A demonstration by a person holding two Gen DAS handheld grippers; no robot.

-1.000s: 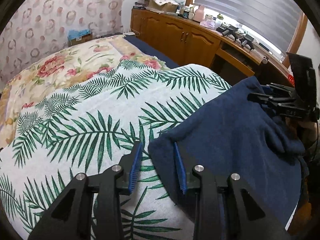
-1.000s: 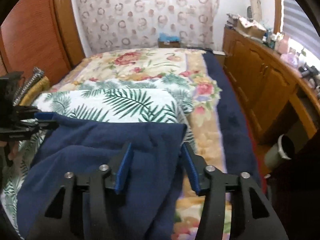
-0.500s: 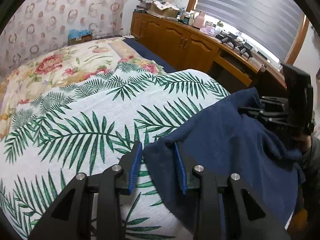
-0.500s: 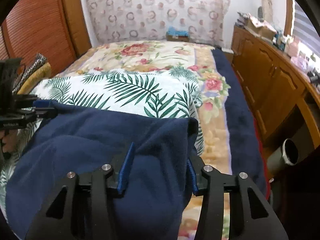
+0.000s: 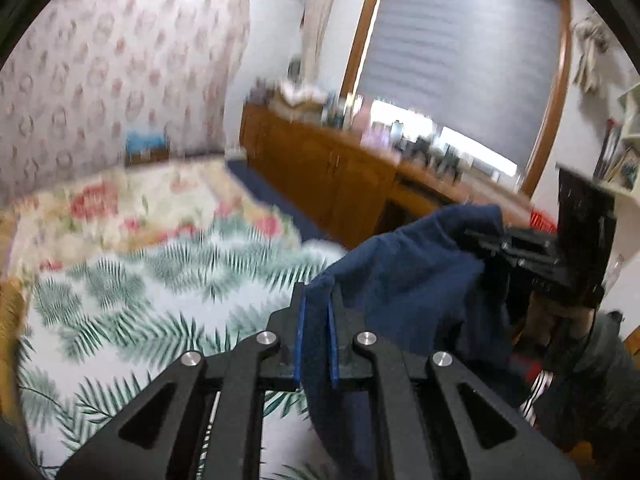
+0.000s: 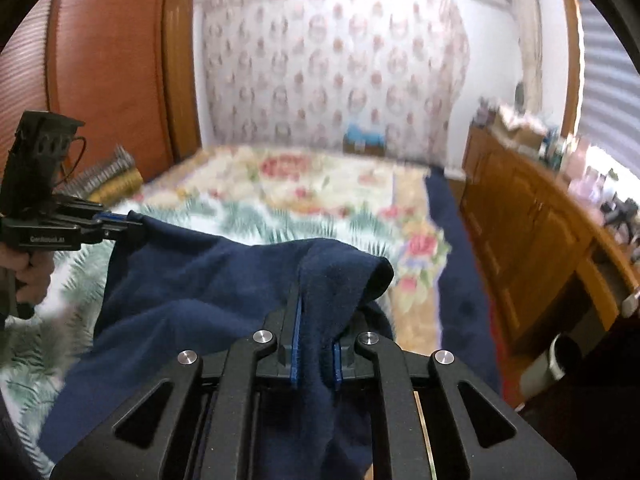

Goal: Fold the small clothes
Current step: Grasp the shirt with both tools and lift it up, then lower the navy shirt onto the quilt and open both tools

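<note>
The left gripper [image 5: 316,312], a black two-finger tool with blue pads, has just been closing, and its jaws are now pressed together on a fold of the dark navy fleece garment [image 5: 404,276], the cloth bunched between the pads and running down past them. In the same view the garment stretches to the right, where its far corner is caught by the right gripper [image 5: 484,246], whose black body is seen side-on in front of the long brown wooden cabinet [image 5: 328,176].

The right wrist view shows the right gripper [image 6: 316,320] with its jaws likewise just closed, pinching a thick hump of the navy fleece [image 6: 224,280] that rises over the fingertips and hangs down between the fingers. From there the cloth spreads left as a sagging sheet to the left gripper [image 6: 120,222], which grips its other upper corner; a hand [image 6: 30,276] wraps the handle below that tool.

The garment is held up between the two tools, above the white bedspread printed with green palm leaves [image 5: 132,300]. Its lower part drops out of sight at the bottom of both views, so whether it touches the bed cannot be told. Beyond lies a cream floral quilt [image 6: 304,176] and a wall with pink ring-patterned paper [image 6: 332,68]. Both backgrounds are smeared by motion blur
</note>
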